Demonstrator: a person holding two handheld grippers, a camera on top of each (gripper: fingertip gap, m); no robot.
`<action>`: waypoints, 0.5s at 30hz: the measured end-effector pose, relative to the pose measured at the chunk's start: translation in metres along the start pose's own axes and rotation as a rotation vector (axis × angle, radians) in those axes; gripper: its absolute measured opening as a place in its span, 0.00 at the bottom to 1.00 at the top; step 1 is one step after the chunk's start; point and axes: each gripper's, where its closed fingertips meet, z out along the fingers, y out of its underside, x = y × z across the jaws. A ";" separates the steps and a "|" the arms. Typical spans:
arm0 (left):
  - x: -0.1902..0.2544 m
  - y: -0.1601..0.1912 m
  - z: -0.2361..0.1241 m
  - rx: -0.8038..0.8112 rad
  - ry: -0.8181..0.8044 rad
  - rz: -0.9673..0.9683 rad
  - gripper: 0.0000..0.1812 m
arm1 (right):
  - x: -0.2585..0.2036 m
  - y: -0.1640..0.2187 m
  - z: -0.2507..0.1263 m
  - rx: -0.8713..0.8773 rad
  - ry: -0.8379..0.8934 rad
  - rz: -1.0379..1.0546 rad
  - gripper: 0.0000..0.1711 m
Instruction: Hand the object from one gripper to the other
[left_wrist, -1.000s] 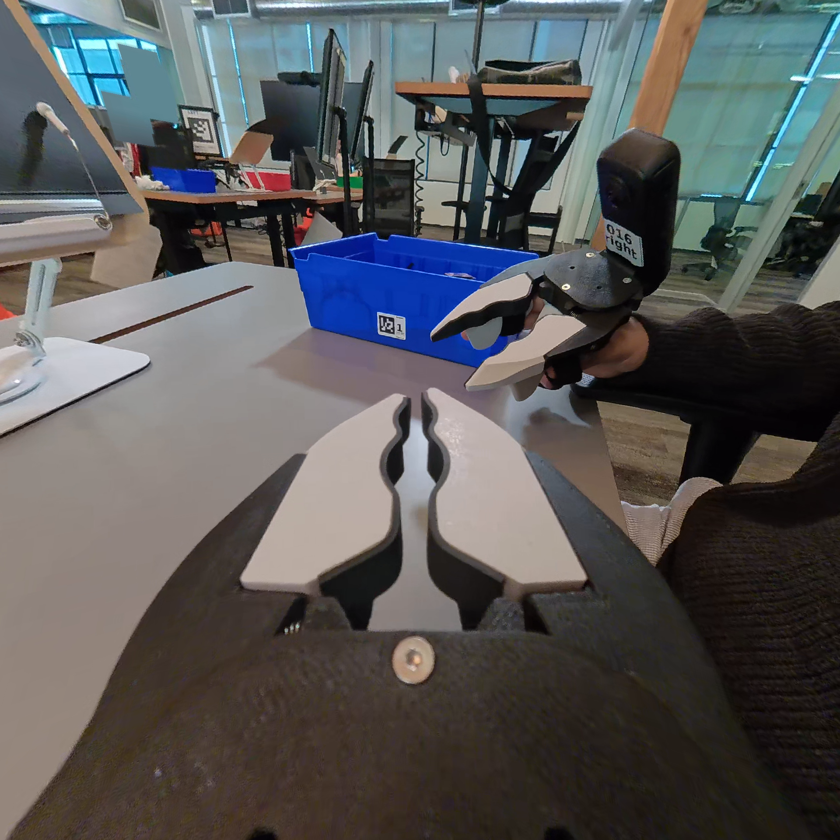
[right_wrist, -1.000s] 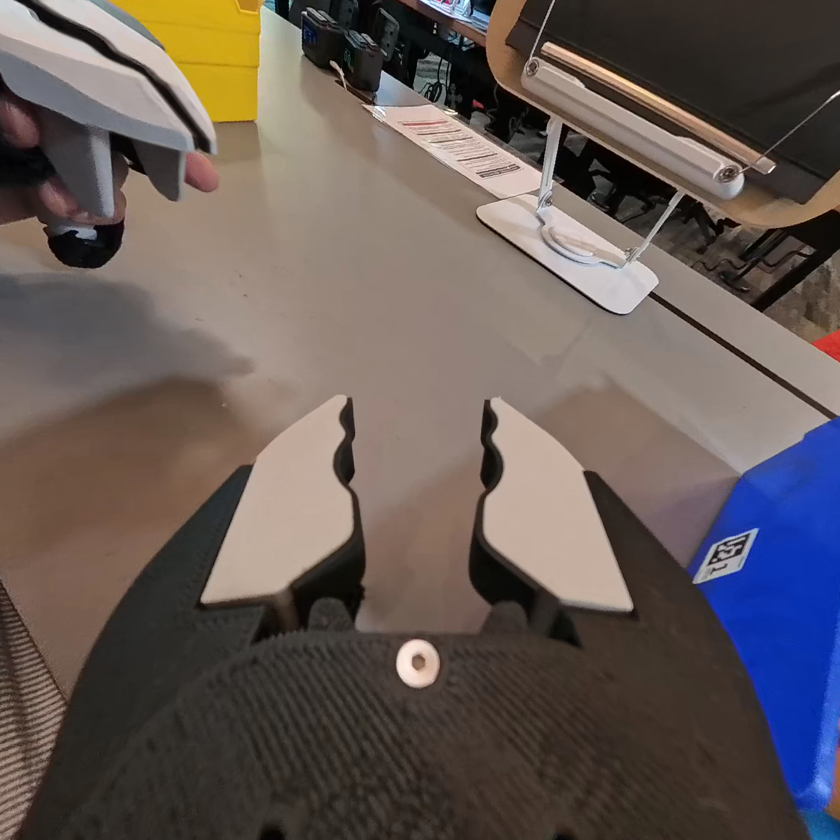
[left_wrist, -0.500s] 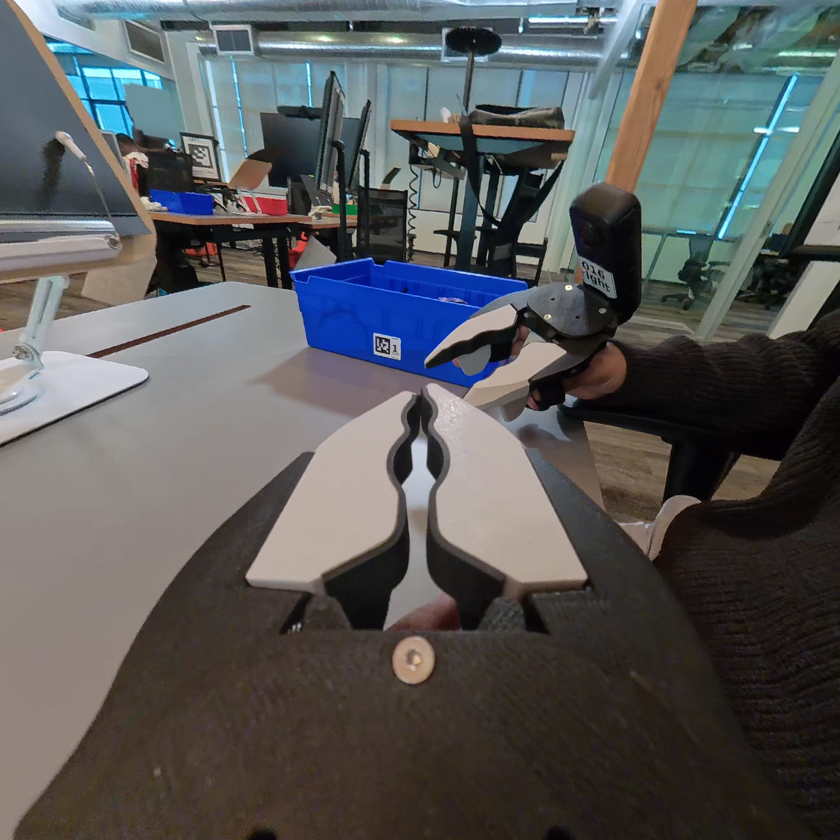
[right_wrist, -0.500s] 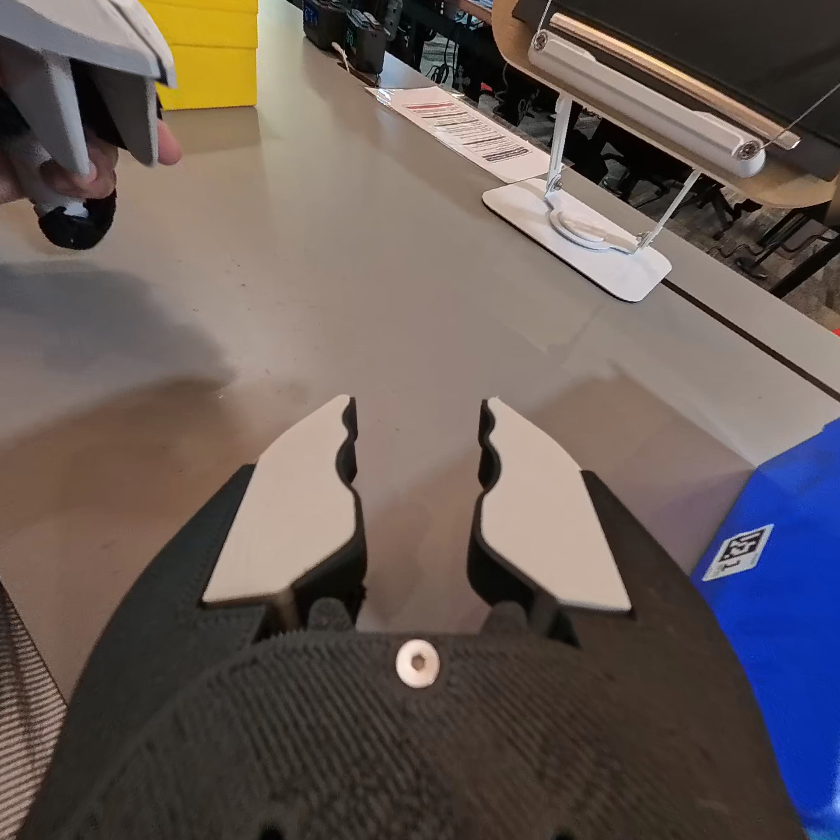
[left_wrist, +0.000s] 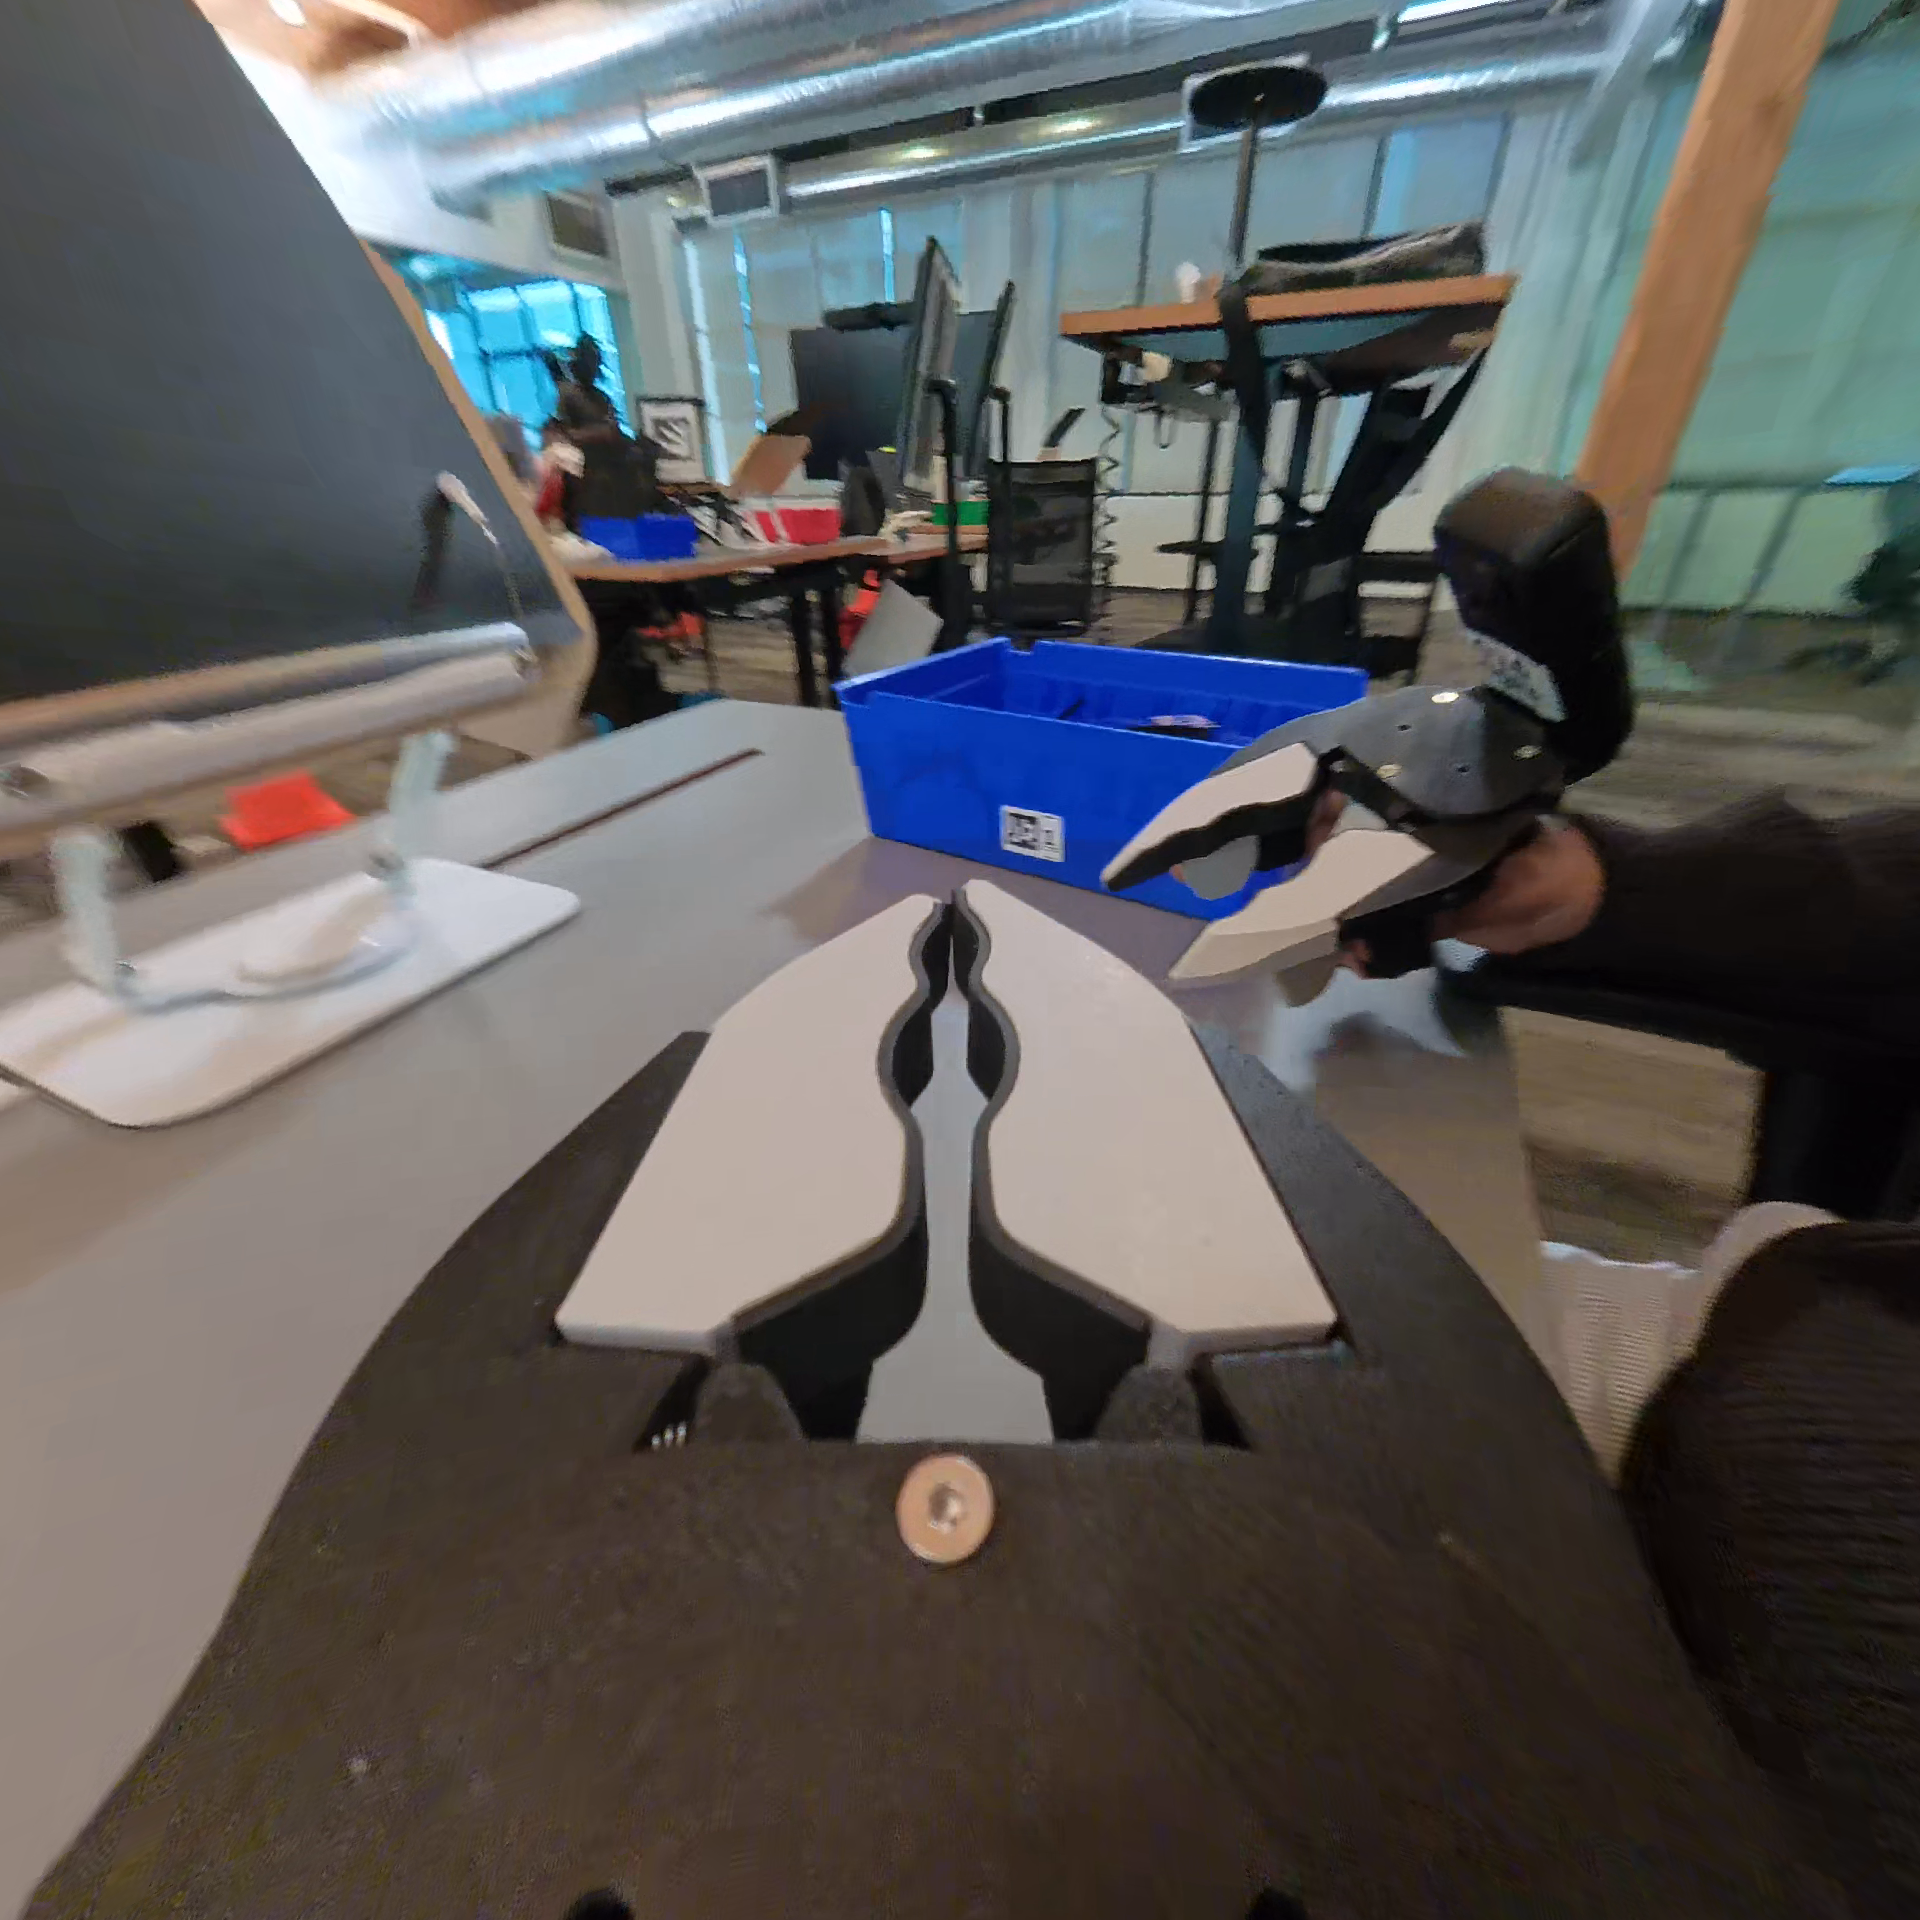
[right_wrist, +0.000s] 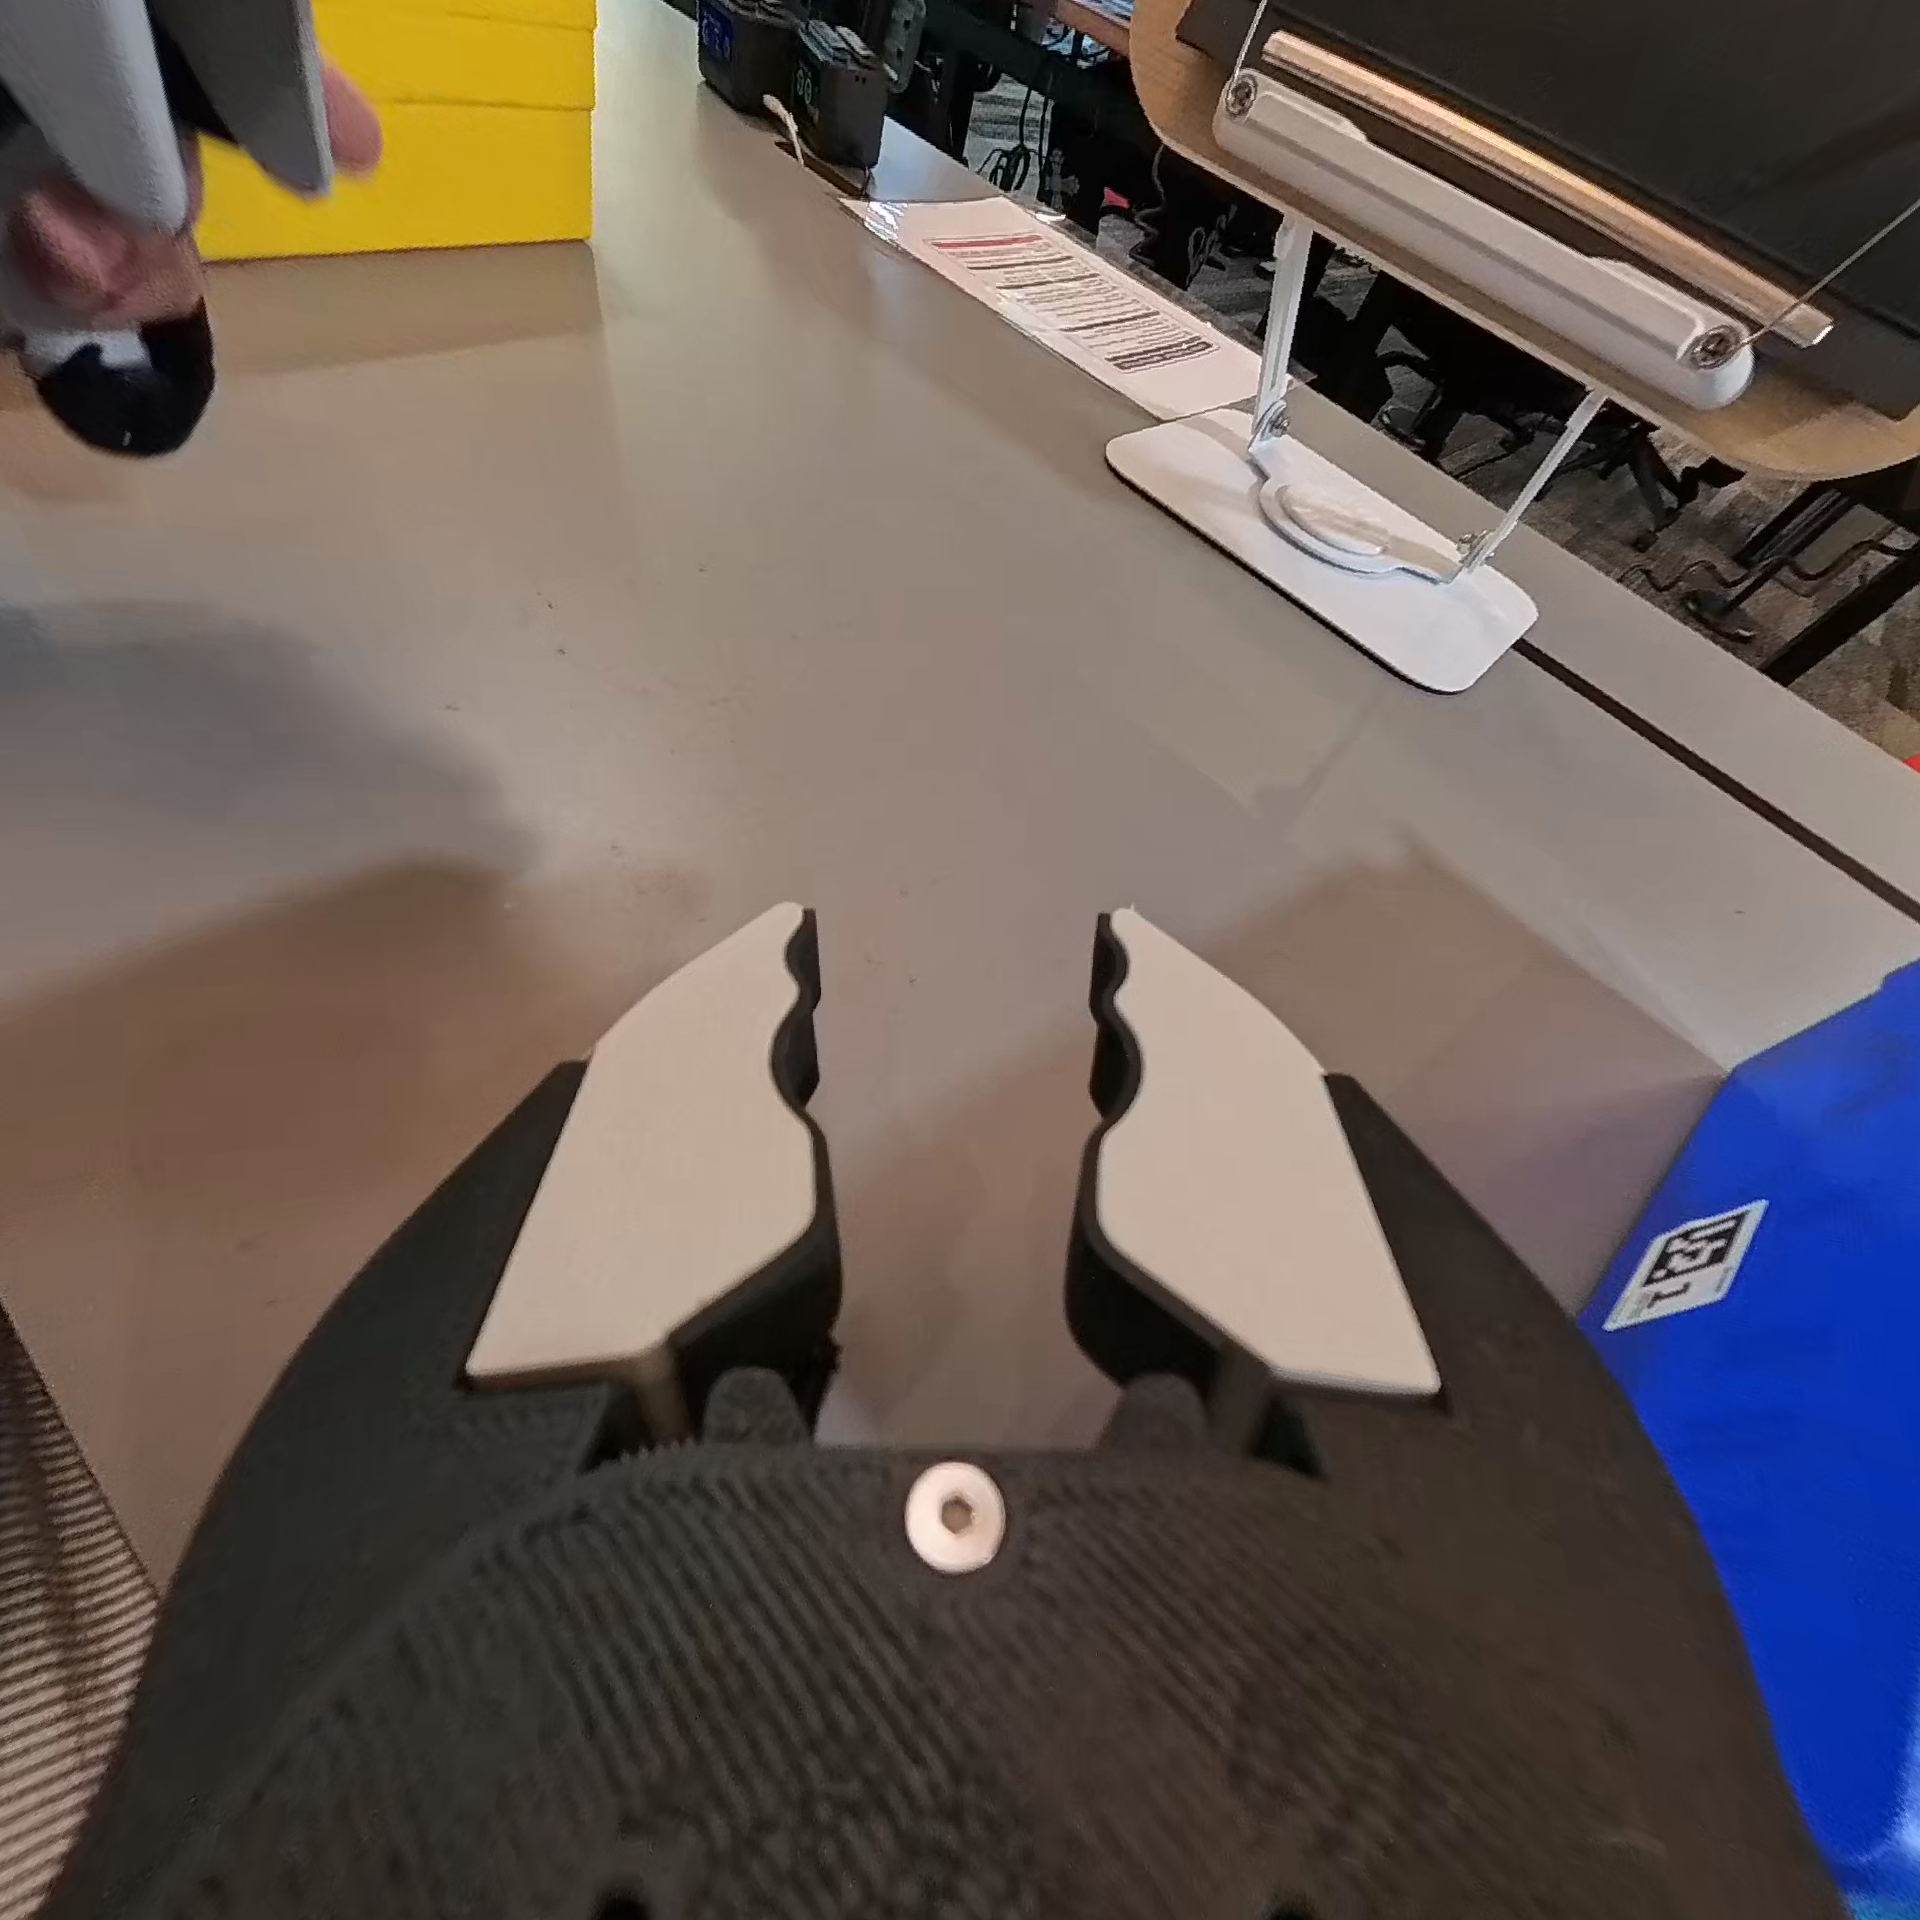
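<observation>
My left gripper (left_wrist: 951, 912) is shut with its white fingertips touching and nothing between them, held above the grey table (left_wrist: 312, 1195). My right gripper (right_wrist: 956, 920) is open and empty, low over the table. In the left wrist view the right gripper (left_wrist: 1143, 928) hovers to the right, in front of the blue bin (left_wrist: 1039, 758), held by a hand in a dark sleeve. In the right wrist view the left gripper (right_wrist: 249, 156) sits at the top left corner, partly cut off. No object to hand over shows in either gripper.
The blue bin (right_wrist: 1818, 1299) stands at the table's right end with dark items inside. A white stand base (right_wrist: 1340, 561) carries a dark panel (left_wrist: 208, 364). A printed sheet (right_wrist: 1070, 291) and a yellow bin (right_wrist: 416, 135) lie farther along the table. Some 15 cm of space lies between my two pairs of fingers.
My left gripper has closed from a narrow gap to fully shut and has lifted and turned. In the right wrist view it has drifted up and left. The right gripper stays open.
</observation>
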 end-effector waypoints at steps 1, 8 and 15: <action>-0.004 -0.006 -0.002 0.004 -0.045 0.043 0.09 | 0.000 -0.001 0.000 0.003 -0.001 0.000 0.30; -0.090 -0.088 -0.068 -0.072 -0.548 0.275 0.59 | -0.009 -0.008 -0.003 0.021 -0.011 -0.006 0.30; -0.195 -0.088 -0.214 -0.260 -0.953 -0.070 0.77 | -0.022 -0.008 -0.001 0.013 -0.048 -0.041 0.30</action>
